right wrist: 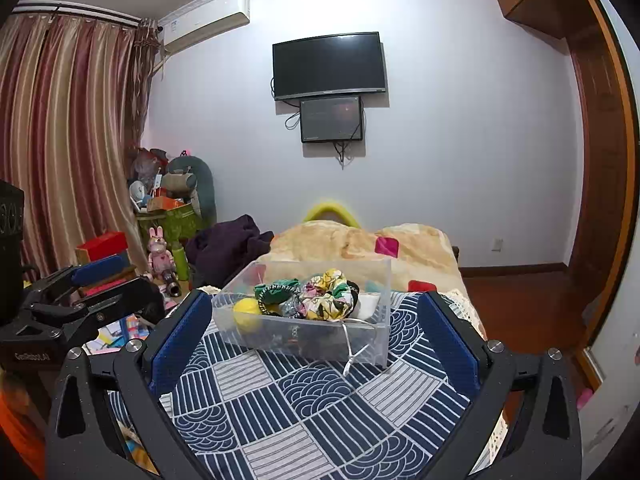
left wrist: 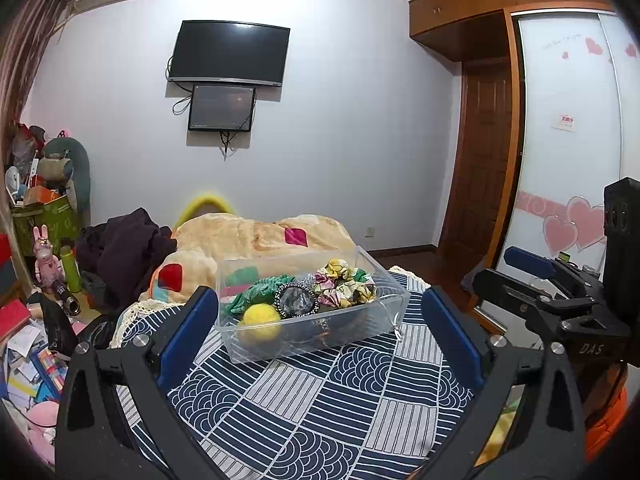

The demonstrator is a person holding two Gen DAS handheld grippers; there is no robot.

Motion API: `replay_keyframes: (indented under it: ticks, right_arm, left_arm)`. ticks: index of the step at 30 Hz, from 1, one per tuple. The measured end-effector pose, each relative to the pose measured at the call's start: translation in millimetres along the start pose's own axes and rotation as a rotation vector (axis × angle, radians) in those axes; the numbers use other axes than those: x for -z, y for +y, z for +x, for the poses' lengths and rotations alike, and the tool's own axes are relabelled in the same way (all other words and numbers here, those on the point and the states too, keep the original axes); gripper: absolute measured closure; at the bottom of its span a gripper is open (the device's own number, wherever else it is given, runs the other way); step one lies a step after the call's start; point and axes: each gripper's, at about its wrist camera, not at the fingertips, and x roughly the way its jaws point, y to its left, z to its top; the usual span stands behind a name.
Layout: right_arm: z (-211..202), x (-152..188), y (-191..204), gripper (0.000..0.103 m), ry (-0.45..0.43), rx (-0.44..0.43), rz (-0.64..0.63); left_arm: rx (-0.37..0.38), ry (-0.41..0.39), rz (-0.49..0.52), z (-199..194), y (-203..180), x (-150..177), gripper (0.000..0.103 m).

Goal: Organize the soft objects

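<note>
A clear plastic box [left wrist: 384,312] sits on the blue patterned bed cover [left wrist: 320,400]. It holds a yellow fuzzy ball [left wrist: 262,320], green scrunchies [left wrist: 256,292], a dark beaded scrunchie [left wrist: 296,300] and floral scrunchies [left wrist: 344,284]. My left gripper [left wrist: 320,332] is open and empty, just short of the box. In the right wrist view the box [right wrist: 376,280] holds the same ball [right wrist: 247,310] and scrunchies [right wrist: 324,296]. My right gripper [right wrist: 316,340] is open and empty, in front of the box. Each gripper shows at the edge of the other's view.
A beige blanket [left wrist: 256,236] and dark clothes [left wrist: 124,252] lie behind the box. Clutter, a pink toy rabbit [left wrist: 46,260] and a green bottle [left wrist: 71,270] fill the left floor. A wardrobe [left wrist: 560,140] and door stand right. Screens [left wrist: 228,54] hang on the wall.
</note>
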Motion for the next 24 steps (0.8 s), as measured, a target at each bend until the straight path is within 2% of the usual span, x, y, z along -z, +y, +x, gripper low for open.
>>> replay_keyframes:
  ticks: [24]
  right_arm:
    - [-3.9,-1.5,1.1,0.000,-0.011,-0.003,-0.001]
  left_arm:
    - [-0.001,0.000,0.007,-0.8,-0.8,1.0,0.000]
